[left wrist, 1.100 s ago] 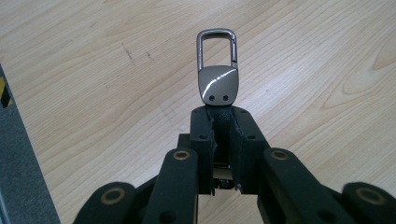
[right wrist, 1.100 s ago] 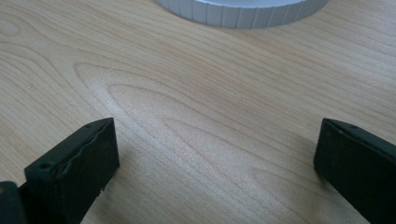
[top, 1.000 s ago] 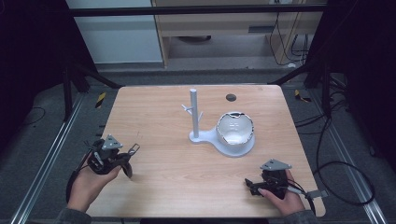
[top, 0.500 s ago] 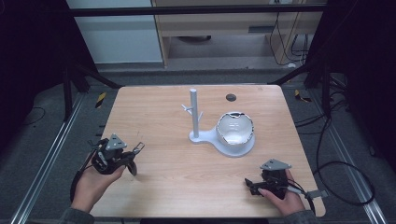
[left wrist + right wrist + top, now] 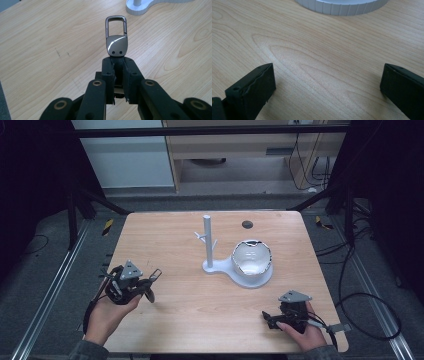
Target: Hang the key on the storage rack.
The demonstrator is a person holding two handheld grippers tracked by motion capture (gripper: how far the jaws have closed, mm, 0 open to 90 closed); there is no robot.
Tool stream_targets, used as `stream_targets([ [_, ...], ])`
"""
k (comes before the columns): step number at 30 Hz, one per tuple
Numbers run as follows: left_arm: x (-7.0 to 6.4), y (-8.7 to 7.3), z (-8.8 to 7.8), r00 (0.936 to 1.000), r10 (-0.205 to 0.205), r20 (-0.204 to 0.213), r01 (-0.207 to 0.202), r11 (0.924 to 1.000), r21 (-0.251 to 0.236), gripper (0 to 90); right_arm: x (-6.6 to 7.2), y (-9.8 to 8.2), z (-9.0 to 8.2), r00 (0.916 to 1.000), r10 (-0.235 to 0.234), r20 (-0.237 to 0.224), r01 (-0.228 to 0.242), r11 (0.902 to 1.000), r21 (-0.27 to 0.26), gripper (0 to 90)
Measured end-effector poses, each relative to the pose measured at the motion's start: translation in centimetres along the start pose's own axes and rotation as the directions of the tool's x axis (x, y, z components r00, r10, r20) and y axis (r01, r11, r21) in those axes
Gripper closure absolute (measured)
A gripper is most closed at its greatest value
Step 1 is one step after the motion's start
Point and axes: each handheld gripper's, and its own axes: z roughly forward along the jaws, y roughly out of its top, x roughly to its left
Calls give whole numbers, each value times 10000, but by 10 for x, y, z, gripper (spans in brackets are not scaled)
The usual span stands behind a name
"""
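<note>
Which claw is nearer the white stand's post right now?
Left, though it's close. The left claw, shut on the metal key clip, sits left of the post; the right claw rests open, down to its right.

From my monitor I see a light wooden table point(image 5: 165, 240) standing on a dark grey carpeted floor point(image 5: 45, 270), with metal floor rails point(image 5: 47, 305) running along both sides of it. Behind the table stand a white cabinet point(image 5: 125, 155) and a pale wooden shelf unit point(image 5: 240, 150), and black cables point(image 5: 360, 290) loop over the floor at the right. The far corners lie in deep shadow, while the tabletop is evenly lit.
</note>
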Motion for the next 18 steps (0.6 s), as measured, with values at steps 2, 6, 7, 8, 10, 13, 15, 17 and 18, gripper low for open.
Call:
stream_targets([
  [2, -1, 1, 0, 10000, 22, 51, -22, 10000, -6, 803, 0, 0, 0, 10000, -4, -1, 4, 10000, 0, 4],
  [6, -6, 6, 3, 9998, 123, 160, -122, 9999, -70, 803, 0, 0, 0, 10000, -19, 18, 19, 10000, 7, 4],
  [7, -6, 6, 3, 9998, 123, 160, -122, 9999, -70, 803, 0, 0, 0, 10000, -19, 18, 19, 10000, 7, 4],
  [8, -8, 7, 4, 9997, 132, 183, -129, 9998, -121, 803, 0, 0, 0, 10000, -21, 20, 21, 10000, 7, 4],
  [10, -10, 9, 6, 9997, 157, 206, -153, 9997, -166, 803, 0, 0, 0, 10000, -15, 3, 15, 10000, -3, 4],
  [13, -13, 13, 8, 9995, 152, 272, -144, 9995, -286, 803, 0, 0, 0, 10000, -27, 17, 27, 10000, 3, 4],
  [15, -16, 15, 9, 9997, 109, 236, -99, 9991, -408, 803, 0, 0, 0, 10000, -28, 17, 28, 10000, 4, 4],
  [17, -20, 18, 11, 9997, 31, 243, -16, 9980, -631, 803, 0, 0, 0, 10000, -12, 4, 12, 10000, 0, 4],
  [18, -21, 19, 12, 9996, 57, 259, -41, 9979, -648, 803, 0, 0, 0, 10000, -11, 1, 11, 10000, 1, 4],
])
